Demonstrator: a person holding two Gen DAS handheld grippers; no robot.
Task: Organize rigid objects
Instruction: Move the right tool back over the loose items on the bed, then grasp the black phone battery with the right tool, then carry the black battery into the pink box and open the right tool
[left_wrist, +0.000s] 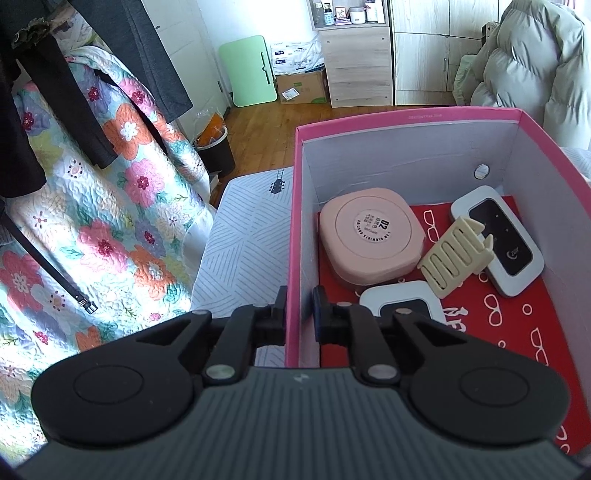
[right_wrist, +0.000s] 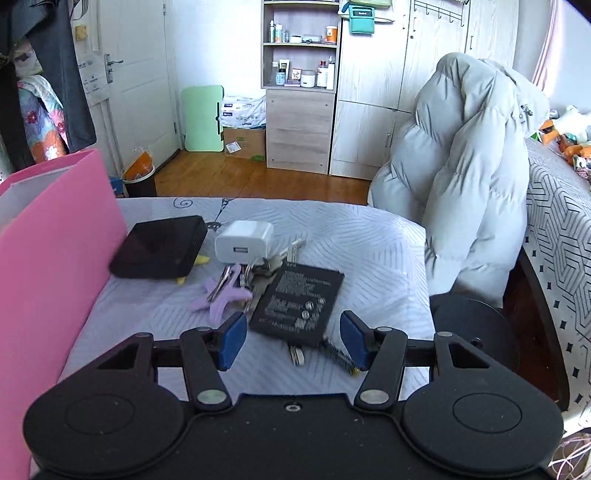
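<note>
The pink box (left_wrist: 406, 122) sits on the bed with the striped sheet (left_wrist: 243, 236). The left gripper (left_wrist: 299, 314) pinches the box's side wall, one finger outside and one inside. In the box, on a red cloth with little glasses (left_wrist: 517, 314), lie a pink square case (left_wrist: 369, 240), a white pocket router (left_wrist: 498, 240), a cream comb-like piece (left_wrist: 454, 254) leaning across the router, and another white device (left_wrist: 402, 299) partly hidden behind the fingers.

Beside the box (right_wrist: 55, 240), on the sheet (right_wrist: 369, 251), lie a black flat box (right_wrist: 159, 247), a white charger (right_wrist: 243, 242), a bunch of keys (right_wrist: 255, 273), a purple clip (right_wrist: 221, 299) and a flat black battery (right_wrist: 299, 302). The right gripper (right_wrist: 293, 338) hangs just over the battery's near edge with its blue fingers wide apart, holding nothing. A gray puffy coat (right_wrist: 461, 177) is heaped behind.
</note>
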